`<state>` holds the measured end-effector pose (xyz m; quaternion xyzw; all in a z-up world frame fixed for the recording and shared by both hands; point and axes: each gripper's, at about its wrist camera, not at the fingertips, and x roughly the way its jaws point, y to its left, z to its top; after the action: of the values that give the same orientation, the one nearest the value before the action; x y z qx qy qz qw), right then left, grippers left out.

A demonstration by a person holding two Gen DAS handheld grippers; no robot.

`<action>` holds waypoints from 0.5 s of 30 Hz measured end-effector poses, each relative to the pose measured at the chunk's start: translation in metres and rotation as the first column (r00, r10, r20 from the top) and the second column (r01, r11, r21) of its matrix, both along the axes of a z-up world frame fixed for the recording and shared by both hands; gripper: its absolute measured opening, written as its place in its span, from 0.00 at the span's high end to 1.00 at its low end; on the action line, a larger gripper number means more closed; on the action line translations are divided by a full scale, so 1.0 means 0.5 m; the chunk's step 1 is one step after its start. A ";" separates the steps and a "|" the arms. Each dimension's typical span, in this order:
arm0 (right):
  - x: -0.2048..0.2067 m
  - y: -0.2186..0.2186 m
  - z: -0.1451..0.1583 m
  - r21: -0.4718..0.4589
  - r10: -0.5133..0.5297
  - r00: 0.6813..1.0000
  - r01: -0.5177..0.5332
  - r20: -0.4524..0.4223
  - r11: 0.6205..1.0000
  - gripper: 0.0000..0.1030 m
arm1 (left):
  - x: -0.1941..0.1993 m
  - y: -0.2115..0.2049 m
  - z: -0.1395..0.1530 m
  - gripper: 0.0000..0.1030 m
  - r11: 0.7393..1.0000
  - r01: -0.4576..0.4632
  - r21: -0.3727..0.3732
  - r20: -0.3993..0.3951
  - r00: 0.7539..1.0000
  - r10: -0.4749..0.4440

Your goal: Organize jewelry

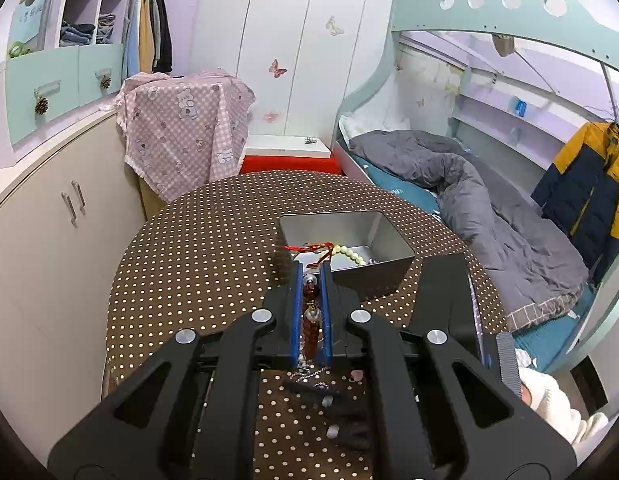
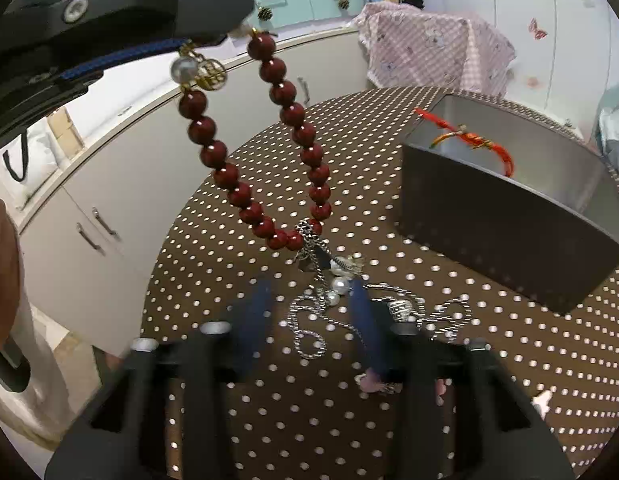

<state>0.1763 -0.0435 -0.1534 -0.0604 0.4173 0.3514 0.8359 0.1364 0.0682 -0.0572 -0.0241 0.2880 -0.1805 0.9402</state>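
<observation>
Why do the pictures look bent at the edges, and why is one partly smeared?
Both views come through fisheye lenses, so the cabinets and table edge bow. In the right wrist view the right gripper is motion-smeared, while the red bead bracelet hangs sharp. The left wrist view is crisp, dark only at its corners.

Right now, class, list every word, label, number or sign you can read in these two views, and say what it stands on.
Nothing can be read.
Pale blue sign, top left: marks too blurred.
Tag on teal bedsheet: too small.
Gold charm on red bead bracelet: figure not legible.
</observation>
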 end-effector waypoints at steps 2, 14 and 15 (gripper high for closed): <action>0.004 -0.007 -0.001 0.002 -0.015 1.000 0.015 -0.012 1.000 0.94 | 0.001 0.007 -0.001 0.92 1.000 -0.009 0.000 -0.001 1.000 0.009; 0.005 -0.093 0.014 -0.004 -0.163 0.987 0.163 -0.010 0.987 0.97 | 0.020 0.042 -0.047 0.92 0.999 -0.048 -0.017 -0.070 0.996 0.047; 0.003 -0.100 0.015 -0.003 -0.174 0.985 0.174 -0.008 0.985 0.97 | 0.022 0.043 -0.051 0.92 0.999 -0.050 -0.019 -0.075 0.996 0.048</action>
<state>0.1779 -0.0935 -0.1462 -0.0235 0.4247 0.2769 0.8616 0.1473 0.0898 -0.0828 -0.0478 0.3204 -0.1595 0.9325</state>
